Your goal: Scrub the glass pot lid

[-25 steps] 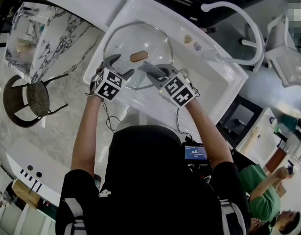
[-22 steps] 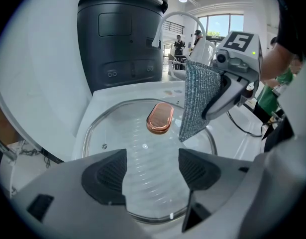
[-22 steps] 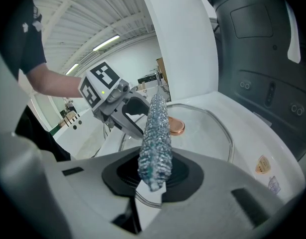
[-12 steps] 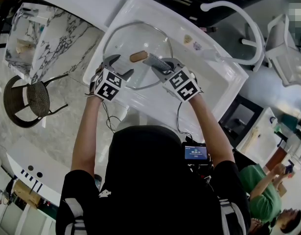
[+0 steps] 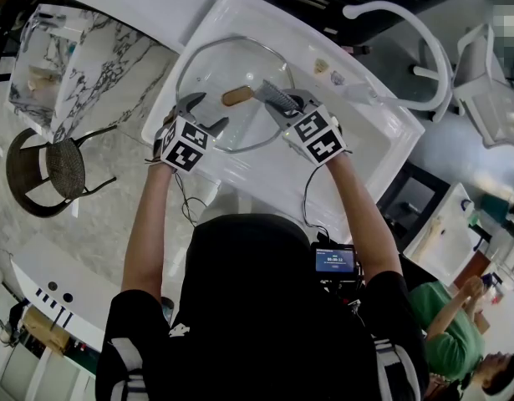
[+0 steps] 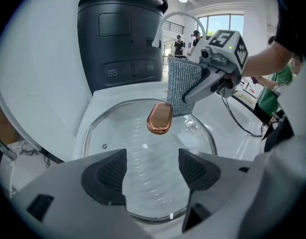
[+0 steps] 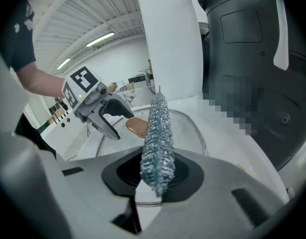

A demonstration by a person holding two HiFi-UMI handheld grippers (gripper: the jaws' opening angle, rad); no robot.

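The glass pot lid [image 5: 208, 65] lies flat in the white sink [image 5: 369, 128], its copper handle [image 5: 236, 96] in the middle. My left gripper [image 5: 205, 112] stands open over the lid's near rim, nothing between its jaws. In the left gripper view the lid [image 6: 143, 156] fills the gap between the jaws of the left gripper [image 6: 150, 171]. My right gripper [image 5: 277, 100] is shut on a silver scrub pad [image 5: 272, 95], held beside the handle. The right gripper view has the pad [image 7: 156, 133] upright in the right gripper [image 7: 155, 176], with the handle [image 7: 137, 126] behind it.
A white curved faucet [image 5: 407, 23] arches at the sink's far right. A black appliance [image 6: 120, 39] stands behind the sink. Small items [image 5: 322, 67] sit on the sink's far ledge. A wire chair [image 5: 48, 170] is on the floor at left; a person in green [image 5: 445, 328] is at lower right.
My right gripper has carried the scrub pad away from me across the lid, up to the copper handle. The left gripper has stayed in place.
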